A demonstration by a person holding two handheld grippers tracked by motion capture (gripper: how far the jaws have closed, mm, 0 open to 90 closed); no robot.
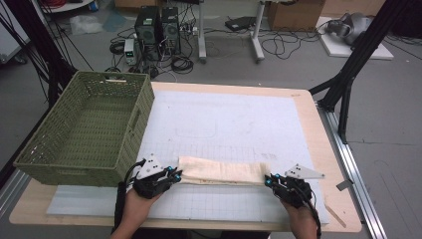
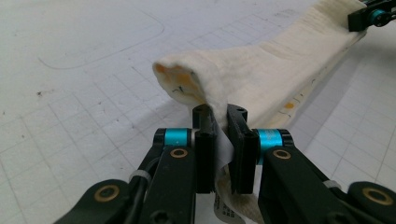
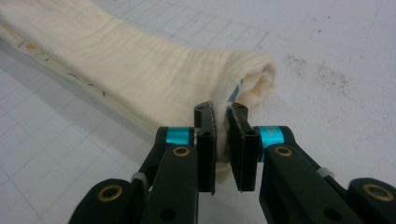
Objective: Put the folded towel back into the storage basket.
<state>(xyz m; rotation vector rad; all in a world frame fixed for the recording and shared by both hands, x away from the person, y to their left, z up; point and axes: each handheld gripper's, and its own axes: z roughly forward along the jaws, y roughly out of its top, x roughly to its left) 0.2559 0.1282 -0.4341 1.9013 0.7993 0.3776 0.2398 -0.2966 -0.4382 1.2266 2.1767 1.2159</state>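
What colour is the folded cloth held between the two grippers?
Cream, with small orange-yellow marks; the folded cloth shows best in the left gripper view.

One folded cream cloth [image 1: 221,172] lay on the bench [image 1: 318,124], beside one green woven basket [image 1: 87,129]. Two grippers were there, one left gripper [image 1: 175,174] and one right gripper [image 1: 268,180].

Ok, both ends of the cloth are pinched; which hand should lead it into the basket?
Probably the left gripper: it is shut on the cloth end right beside the green basket. The right gripper grips the far end.
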